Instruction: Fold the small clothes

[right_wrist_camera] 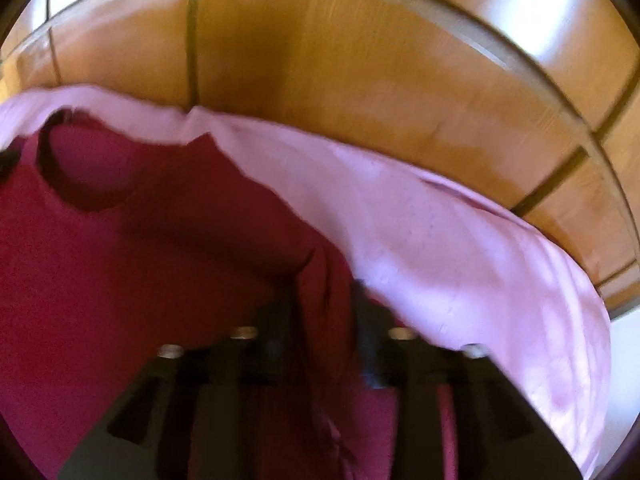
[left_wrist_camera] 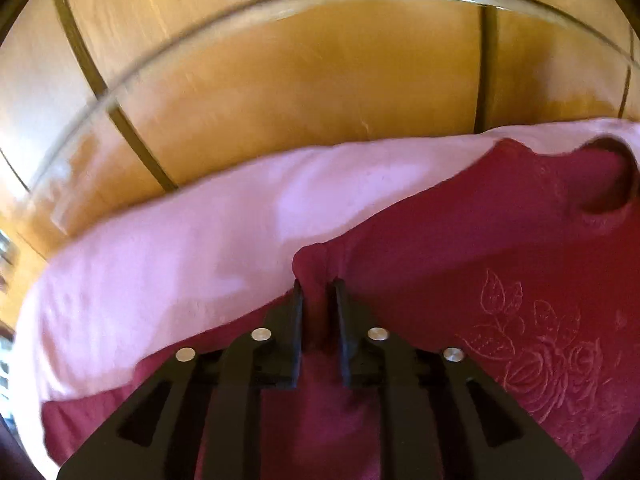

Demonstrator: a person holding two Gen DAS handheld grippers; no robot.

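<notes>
The left gripper (left_wrist_camera: 318, 286) pinches a small bunch of the maroon shirt (left_wrist_camera: 440, 280) at lower centre of the left wrist view, its fingers narrowed onto a ridge of cloth that pokes up between them. The right gripper (right_wrist_camera: 326, 300), at lower centre of the blurred right wrist view, appears to clamp a fold of the same shirt (right_wrist_camera: 140, 260), though the blur makes its closure less certain. Holding the garment at two points on either side probably lets the person lift and carry one edge evenly to make a fold.

The shirt fills the lower half of both views, lying over a pale pink cloth (left_wrist_camera: 160, 248) that spreads across the wooden table (left_wrist_camera: 300, 100). The table's rim curves across the top of each frame. The neck opening (left_wrist_camera: 608, 176) sits at the upper right of the left view and the upper left of the right view. An outlined floral design (left_wrist_camera: 540, 348) shows at lower right in the left view. The fabric looks soft, thin and lightly rumpled.
</notes>
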